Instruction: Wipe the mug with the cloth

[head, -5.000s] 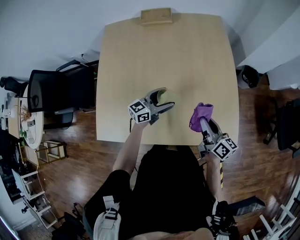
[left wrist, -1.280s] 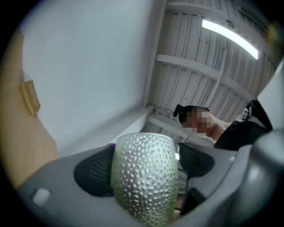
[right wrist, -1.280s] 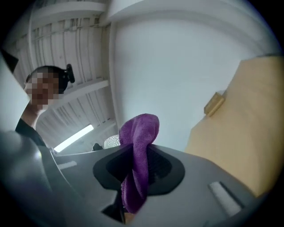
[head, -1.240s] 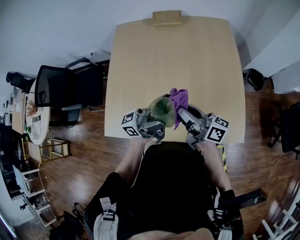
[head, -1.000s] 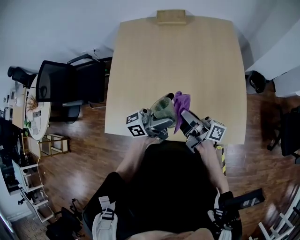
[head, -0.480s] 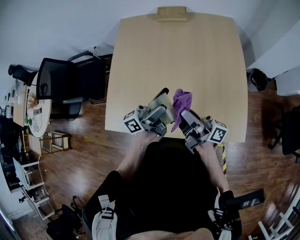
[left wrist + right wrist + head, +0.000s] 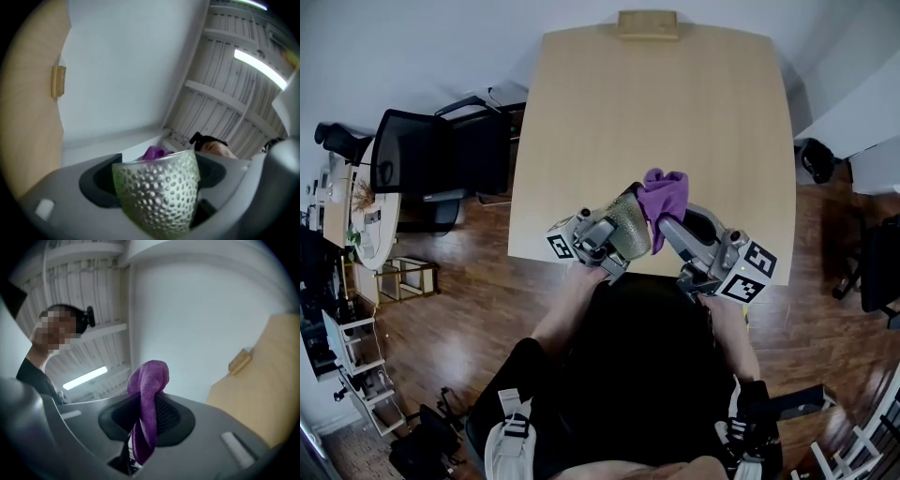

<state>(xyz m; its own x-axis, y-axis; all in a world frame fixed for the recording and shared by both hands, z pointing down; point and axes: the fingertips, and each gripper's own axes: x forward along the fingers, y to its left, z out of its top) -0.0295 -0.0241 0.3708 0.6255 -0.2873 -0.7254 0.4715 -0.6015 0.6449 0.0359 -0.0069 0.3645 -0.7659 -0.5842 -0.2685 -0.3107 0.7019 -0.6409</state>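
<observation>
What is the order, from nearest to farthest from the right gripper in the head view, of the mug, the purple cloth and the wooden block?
1. purple cloth: clamped in the right gripper itself, sticking out past its jaws.
2. mug: just to its left, beside the cloth.
3. wooden block: far ahead, at the far edge of the table.

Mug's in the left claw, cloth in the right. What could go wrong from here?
1. The mug sits between the closing jaws of the left claw, in the air near the table edge; a slip could drop it.
2. The cloth is pinched in the right claw; hard rubbing might tug it free.
</observation>
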